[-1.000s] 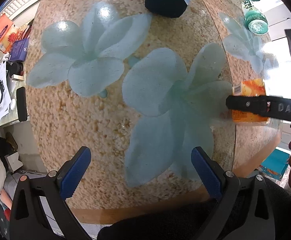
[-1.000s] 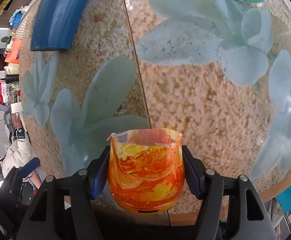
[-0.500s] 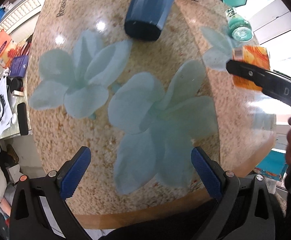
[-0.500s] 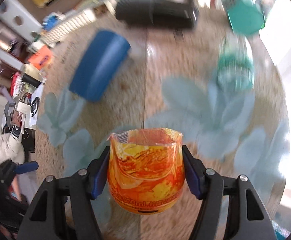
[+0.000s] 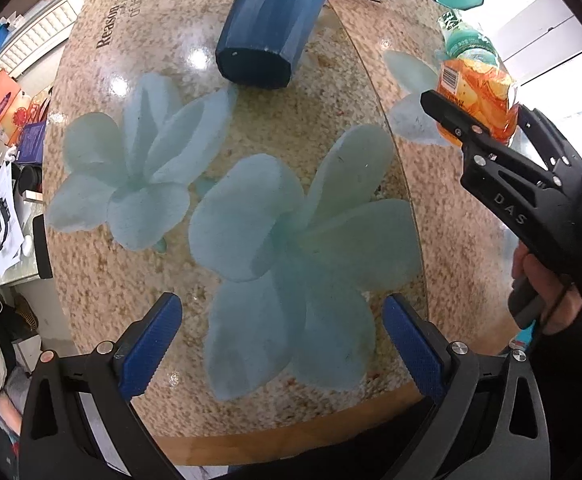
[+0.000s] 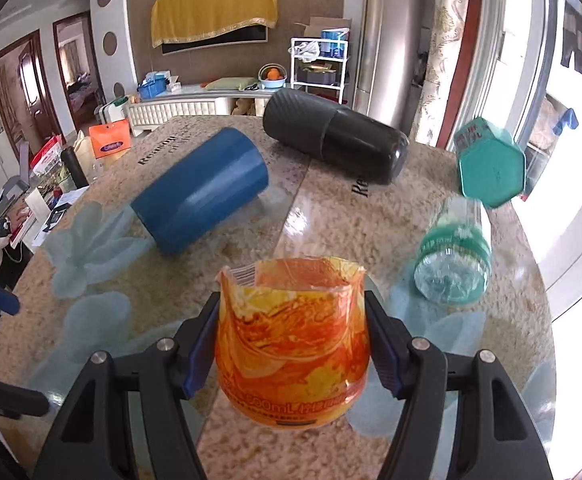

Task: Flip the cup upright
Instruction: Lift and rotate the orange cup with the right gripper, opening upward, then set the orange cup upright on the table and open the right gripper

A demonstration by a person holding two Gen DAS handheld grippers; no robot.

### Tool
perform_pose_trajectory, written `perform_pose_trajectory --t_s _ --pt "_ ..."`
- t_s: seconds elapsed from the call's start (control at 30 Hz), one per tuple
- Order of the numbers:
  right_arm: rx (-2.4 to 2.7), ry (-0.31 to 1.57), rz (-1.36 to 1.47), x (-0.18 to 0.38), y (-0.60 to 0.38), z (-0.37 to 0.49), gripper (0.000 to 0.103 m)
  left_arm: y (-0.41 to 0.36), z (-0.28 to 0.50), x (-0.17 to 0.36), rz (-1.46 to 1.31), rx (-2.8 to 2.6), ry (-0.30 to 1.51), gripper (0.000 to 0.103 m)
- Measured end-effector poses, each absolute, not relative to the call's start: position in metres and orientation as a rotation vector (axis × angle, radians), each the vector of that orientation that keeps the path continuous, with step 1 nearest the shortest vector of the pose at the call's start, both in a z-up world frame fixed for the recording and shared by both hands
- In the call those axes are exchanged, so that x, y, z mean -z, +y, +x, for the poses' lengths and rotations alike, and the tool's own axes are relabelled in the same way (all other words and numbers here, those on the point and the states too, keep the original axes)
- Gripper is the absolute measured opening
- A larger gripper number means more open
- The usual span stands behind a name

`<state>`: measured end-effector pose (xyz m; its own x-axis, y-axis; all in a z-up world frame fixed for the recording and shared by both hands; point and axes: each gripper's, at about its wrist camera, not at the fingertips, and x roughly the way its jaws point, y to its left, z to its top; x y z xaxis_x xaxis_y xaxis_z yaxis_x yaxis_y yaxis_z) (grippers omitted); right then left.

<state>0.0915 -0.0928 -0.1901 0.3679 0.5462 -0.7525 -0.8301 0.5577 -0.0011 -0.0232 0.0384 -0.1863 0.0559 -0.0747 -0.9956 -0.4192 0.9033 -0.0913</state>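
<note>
My right gripper [image 6: 293, 344] is shut on an orange plastic cup [image 6: 293, 352] with a torn rim, holding it above the round table, mouth facing forward and up. The cup [image 5: 477, 96] and the right gripper [image 5: 471, 120] also show at the upper right of the left wrist view, lifted off the table. My left gripper [image 5: 283, 344] is open and empty, hovering over the near table edge above a pale blue flower print.
A blue cup [image 6: 201, 196] lies on its side at the table's middle left; it also shows in the left wrist view [image 5: 271, 20]. A black flask [image 6: 333, 138], a teal hexagonal container [image 6: 491, 162] and a clear green bottle [image 6: 453, 264] lie further back and right. The table's front edge [image 5: 291, 448] is near.
My right gripper has lifted the orange cup off the table and tilted up from looking down to looking level across the room. The left gripper has drawn back slightly and stays open.
</note>
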Motion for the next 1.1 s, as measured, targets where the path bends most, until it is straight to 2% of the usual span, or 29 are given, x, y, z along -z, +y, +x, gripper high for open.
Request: perform_pose_trajectory --t_s 0.7,0.73,0.77,0.83,1.1 --pt "-0.905 0.836 -0.386 0.211 -0.115 0.082 0.066 0.026 -0.027 0.188 -0.412 -0.280 1.508 0.101" --pt "-0.908 0.842 -0.388 0.210 -0.115 0.081 0.070 0.028 -0.028 0.188 -0.413 -0.278 1.506 0.101" --pt "-0.907 0.850 -0.391 0.209 -0.114 0.081 0.086 0.028 -0.029 0.188 -0.413 -0.277 1.504 0.101" --pt "-0.900 0.847 -0.399 0.206 -0.113 0.081 0.101 0.028 -0.030 0.186 -0.412 -0.273 1.499 0.101" --pt "-0.908 0.908 -0.355 0.170 -0.113 0.089 0.103 0.034 -0.031 0.166 -0.414 -0.265 1.441 0.101"
